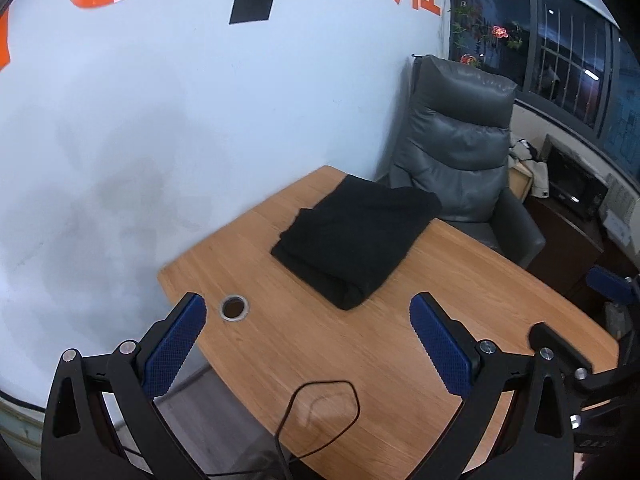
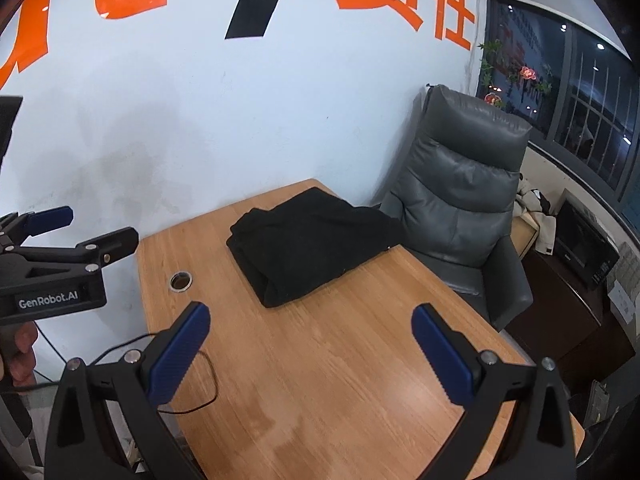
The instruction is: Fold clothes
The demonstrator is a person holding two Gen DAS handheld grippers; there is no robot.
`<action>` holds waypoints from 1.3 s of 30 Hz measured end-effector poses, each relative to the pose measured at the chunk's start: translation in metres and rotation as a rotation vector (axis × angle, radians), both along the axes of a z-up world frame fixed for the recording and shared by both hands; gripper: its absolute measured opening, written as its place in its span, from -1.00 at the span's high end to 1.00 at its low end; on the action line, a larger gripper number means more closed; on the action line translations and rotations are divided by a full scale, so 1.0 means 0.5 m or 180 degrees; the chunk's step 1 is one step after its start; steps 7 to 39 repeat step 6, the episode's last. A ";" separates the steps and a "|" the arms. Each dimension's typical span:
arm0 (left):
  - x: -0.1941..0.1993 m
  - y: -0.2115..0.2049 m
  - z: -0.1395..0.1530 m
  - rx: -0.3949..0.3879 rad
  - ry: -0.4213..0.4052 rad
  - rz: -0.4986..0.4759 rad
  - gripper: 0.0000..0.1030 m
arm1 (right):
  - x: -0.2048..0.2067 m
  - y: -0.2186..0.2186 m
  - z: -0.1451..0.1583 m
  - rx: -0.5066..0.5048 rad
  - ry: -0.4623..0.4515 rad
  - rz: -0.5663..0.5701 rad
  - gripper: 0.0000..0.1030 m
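Here, in the left wrist view, the left tool (image 1: 307, 308) hangs above the near part of the wooden surface (image 1: 460, 280) with its blue pads (image 1: 176, 350) spread wide and nothing between them. The black cloth (image 1: 354, 240) lies folded into a thick bundle on the far half of the surface, well apart from the tool. A round cable hole (image 1: 234, 308) sits near the cloth, toward the wall side. A thin black cord (image 1: 320, 420) loops on the surface on the near side of the cloth. A grey armchair (image 1: 460, 152) stands just behind the cloth, past the far edge.

In the right wrist view, the right tool (image 2: 310, 320) also hovers over the surface (image 2: 360, 360), pads wide apart and empty. The cloth (image 2: 308, 248) rests folded ahead of it, not touched. The hole (image 2: 181, 281) lies left of the cloth. The left tool (image 2: 52, 236) shows at the left edge, well left of the cloth, fingers parted.
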State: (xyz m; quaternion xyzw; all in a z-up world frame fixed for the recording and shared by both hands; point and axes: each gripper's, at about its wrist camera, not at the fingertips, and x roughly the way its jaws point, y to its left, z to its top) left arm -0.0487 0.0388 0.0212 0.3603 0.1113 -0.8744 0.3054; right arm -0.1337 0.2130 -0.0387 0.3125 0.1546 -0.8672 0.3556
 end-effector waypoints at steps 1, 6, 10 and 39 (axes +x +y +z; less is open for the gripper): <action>0.000 -0.001 -0.004 0.0055 0.0008 0.0006 -1.00 | 0.001 -0.001 0.000 0.0005 -0.0001 -0.0004 -0.99; -0.007 0.012 -0.009 -0.0004 -0.0006 -0.0075 -1.00 | 0.005 -0.006 -0.003 0.0032 -0.0006 -0.0025 -0.99; -0.007 0.012 -0.009 -0.0004 -0.0006 -0.0075 -1.00 | 0.005 -0.006 -0.003 0.0032 -0.0006 -0.0025 -0.99; -0.007 0.012 -0.009 -0.0004 -0.0006 -0.0075 -1.00 | 0.005 -0.006 -0.003 0.0032 -0.0006 -0.0025 -0.99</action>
